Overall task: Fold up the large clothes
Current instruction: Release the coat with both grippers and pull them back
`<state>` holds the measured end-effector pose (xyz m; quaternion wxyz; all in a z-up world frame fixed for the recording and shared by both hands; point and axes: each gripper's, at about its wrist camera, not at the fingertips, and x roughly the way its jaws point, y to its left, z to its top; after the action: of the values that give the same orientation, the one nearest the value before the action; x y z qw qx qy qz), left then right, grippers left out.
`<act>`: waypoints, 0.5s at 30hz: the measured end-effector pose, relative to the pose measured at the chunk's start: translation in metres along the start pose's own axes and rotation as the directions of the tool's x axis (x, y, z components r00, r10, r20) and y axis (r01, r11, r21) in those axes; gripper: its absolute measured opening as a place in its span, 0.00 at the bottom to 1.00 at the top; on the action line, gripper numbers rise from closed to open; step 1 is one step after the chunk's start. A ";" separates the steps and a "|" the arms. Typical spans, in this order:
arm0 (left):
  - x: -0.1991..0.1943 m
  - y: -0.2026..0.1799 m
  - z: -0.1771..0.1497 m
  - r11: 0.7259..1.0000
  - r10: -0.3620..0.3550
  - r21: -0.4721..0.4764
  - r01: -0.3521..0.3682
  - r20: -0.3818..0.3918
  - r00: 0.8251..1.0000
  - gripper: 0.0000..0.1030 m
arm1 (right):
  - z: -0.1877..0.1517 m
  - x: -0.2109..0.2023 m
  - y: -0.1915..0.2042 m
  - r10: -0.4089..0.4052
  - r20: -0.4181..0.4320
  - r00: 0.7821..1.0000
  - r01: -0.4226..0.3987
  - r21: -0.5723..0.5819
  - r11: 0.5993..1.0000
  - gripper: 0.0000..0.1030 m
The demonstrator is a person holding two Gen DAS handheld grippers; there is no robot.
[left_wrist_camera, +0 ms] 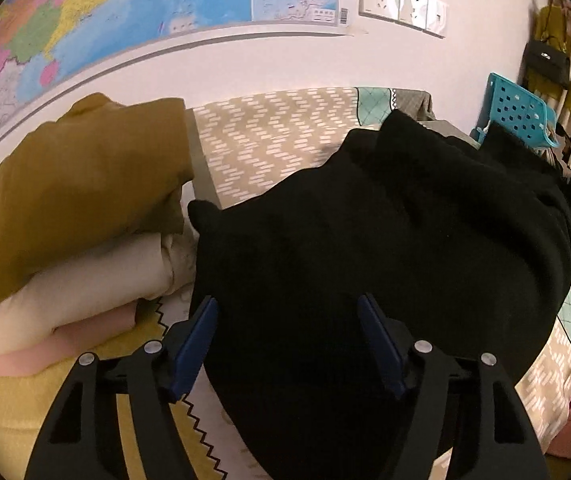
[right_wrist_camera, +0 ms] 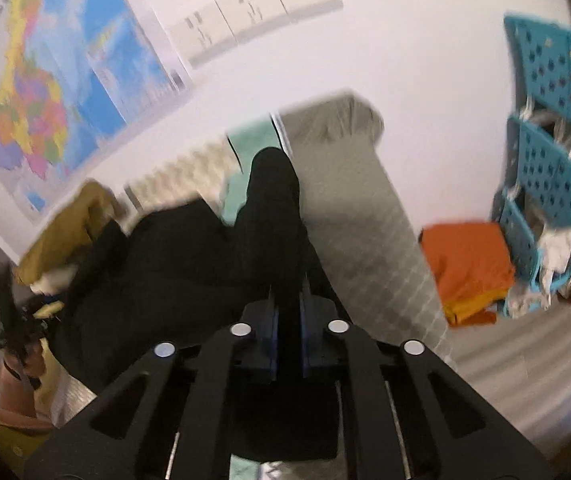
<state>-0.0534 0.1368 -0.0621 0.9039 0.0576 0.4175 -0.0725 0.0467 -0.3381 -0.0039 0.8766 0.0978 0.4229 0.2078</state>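
Left wrist view: we see the left gripper (left_wrist_camera: 287, 344) with blue pads spread wide, hovering over the large black knit garment (left_wrist_camera: 385, 248) lying on the chevron-patterned bedspread (left_wrist_camera: 269, 140). The right gripper (right_wrist_camera: 287, 320) pinches a ridge of that garment (right_wrist_camera: 273, 216). A folded mustard, cream and pink stack (left_wrist_camera: 73, 216) sits just left of it.

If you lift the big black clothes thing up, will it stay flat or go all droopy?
Probably droopy: the black garment already lies in soft folds, and a strip bunches between the right gripper. It looks thick, so maybe heavyish.
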 end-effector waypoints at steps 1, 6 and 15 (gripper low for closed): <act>-0.001 0.000 -0.001 1.000 0.007 0.001 -0.007 -0.001 1.000 0.68 | -0.005 0.006 -0.007 -0.015 -0.026 1.000 0.016 0.029 0.999 0.32; -0.007 0.000 -0.003 1.000 0.018 0.000 -0.018 -0.001 1.000 0.69 | -0.031 -0.034 -0.015 0.020 0.070 0.997 -0.027 0.099 0.995 0.72; -0.005 0.002 -0.002 1.000 0.011 -0.006 -0.011 -0.015 1.000 0.70 | -0.071 -0.047 -0.007 -0.021 0.022 1.000 0.021 0.003 1.000 0.05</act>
<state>-0.0582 0.1391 -0.0596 0.9013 0.0575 0.4243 -0.0659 -0.0326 -0.3656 -0.0173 0.8832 0.0971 0.4144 0.1971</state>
